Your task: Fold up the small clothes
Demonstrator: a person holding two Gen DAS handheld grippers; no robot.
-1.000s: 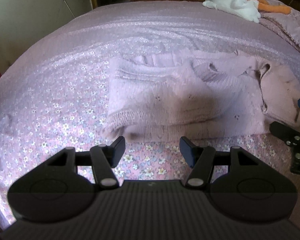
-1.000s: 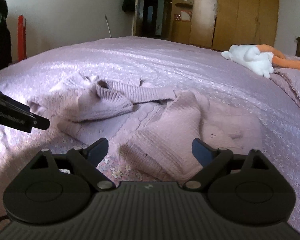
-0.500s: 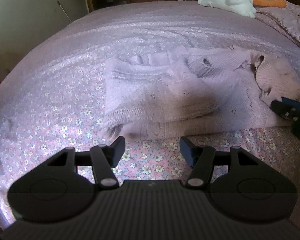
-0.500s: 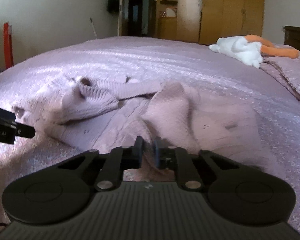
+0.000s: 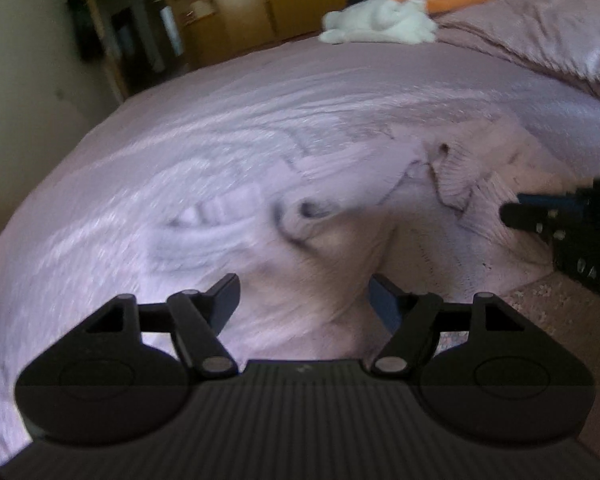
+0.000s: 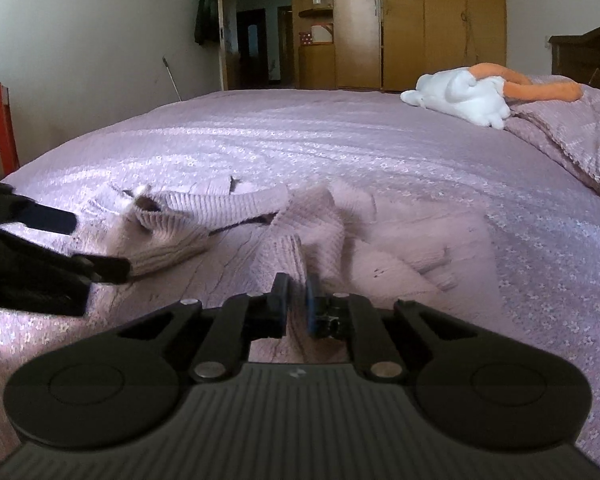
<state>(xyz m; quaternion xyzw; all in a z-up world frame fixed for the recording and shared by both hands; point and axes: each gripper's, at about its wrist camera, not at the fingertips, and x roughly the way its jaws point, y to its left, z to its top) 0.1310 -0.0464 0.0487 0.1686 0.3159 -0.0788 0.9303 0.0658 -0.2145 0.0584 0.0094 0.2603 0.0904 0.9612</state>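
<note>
A small pale pink knitted sweater (image 6: pixel 380 252) lies rumpled on the bed, one ribbed sleeve (image 6: pixel 204 208) draped across it. My right gripper (image 6: pixel 296 306) is shut on a ribbed edge of the sweater at its near right side. In the left wrist view the sweater (image 5: pixel 340 240) fills the middle, blurred by motion. My left gripper (image 5: pixel 304 300) is open, its fingers straddling the sweater's near left part with cloth between them. The left gripper (image 6: pixel 96 248) also shows at the left of the right wrist view, open over the sleeve.
The bed is covered by a pink floral bedspread (image 6: pixel 340 140). A white and orange plush toy (image 6: pixel 468 96) lies at the far right by a bunched blanket (image 6: pixel 572 136). Wooden wardrobes (image 6: pixel 420 20) and a doorway stand beyond the bed.
My right gripper went from open to shut on the sweater's edge. My left gripper moved forward from the bedspread onto the sweater, staying open.
</note>
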